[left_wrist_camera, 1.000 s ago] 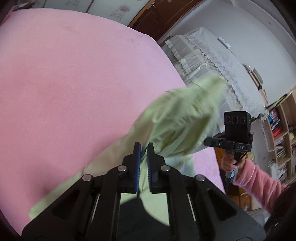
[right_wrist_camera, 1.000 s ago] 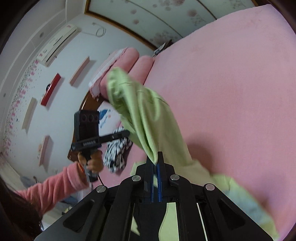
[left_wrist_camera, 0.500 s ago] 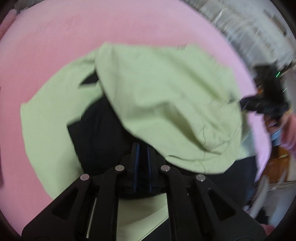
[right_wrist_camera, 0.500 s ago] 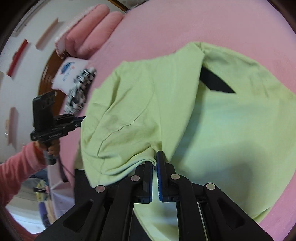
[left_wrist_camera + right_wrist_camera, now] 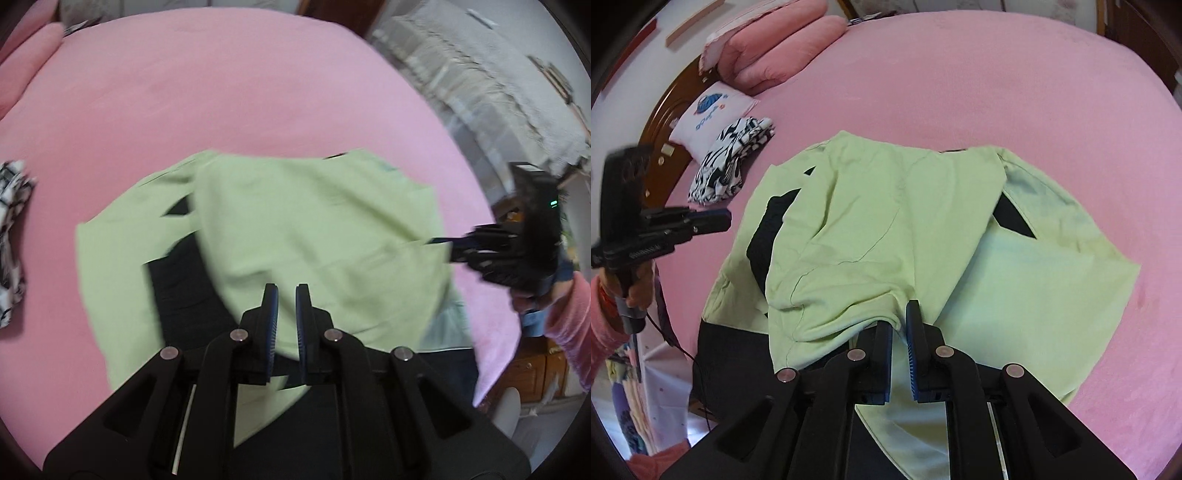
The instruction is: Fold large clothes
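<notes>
A large light-green garment with black panels lies on the pink bed, its top half folded back over the lower part. It also shows in the right wrist view. My left gripper hovers over the near edge of the fold, jaws slightly apart and empty. It appears at the left in the right wrist view. My right gripper is slightly open just at the folded edge, nothing held. It shows at the right in the left wrist view.
A black-and-white patterned cloth lies folded at the bed's left side, beside a white pillow and pink pillows. A lace-covered cabinet stands past the bed's far right edge.
Both grippers carried the garment's upper part down over itself, laid it flat and let it go. The jaws have opened a little and both grippers have drawn back.
</notes>
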A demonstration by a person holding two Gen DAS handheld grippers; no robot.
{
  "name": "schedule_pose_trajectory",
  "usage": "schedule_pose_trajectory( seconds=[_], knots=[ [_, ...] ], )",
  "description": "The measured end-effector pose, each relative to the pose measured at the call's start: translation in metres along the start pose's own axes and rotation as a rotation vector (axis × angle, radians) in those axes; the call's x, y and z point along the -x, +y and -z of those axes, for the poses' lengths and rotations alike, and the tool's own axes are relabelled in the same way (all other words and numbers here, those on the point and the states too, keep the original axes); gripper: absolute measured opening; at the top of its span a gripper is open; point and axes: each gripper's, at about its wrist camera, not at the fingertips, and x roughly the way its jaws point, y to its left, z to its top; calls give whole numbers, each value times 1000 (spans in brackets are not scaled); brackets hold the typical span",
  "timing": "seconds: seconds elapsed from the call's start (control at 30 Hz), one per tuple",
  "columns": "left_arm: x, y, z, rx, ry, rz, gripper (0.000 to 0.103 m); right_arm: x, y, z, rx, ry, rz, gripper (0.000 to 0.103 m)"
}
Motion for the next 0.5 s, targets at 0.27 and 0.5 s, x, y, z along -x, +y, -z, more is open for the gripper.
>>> schedule_pose_trajectory(
  seconds=[0.27, 0.5],
  knots=[
    [-54, -53, -50, -13, 123, 7, 7, -1, -10, 24, 39, 88, 107, 86],
    [-96, -31, -38, 123, 149, 71, 7, 13, -10, 45, -127, -28, -129, 83]
  ],
)
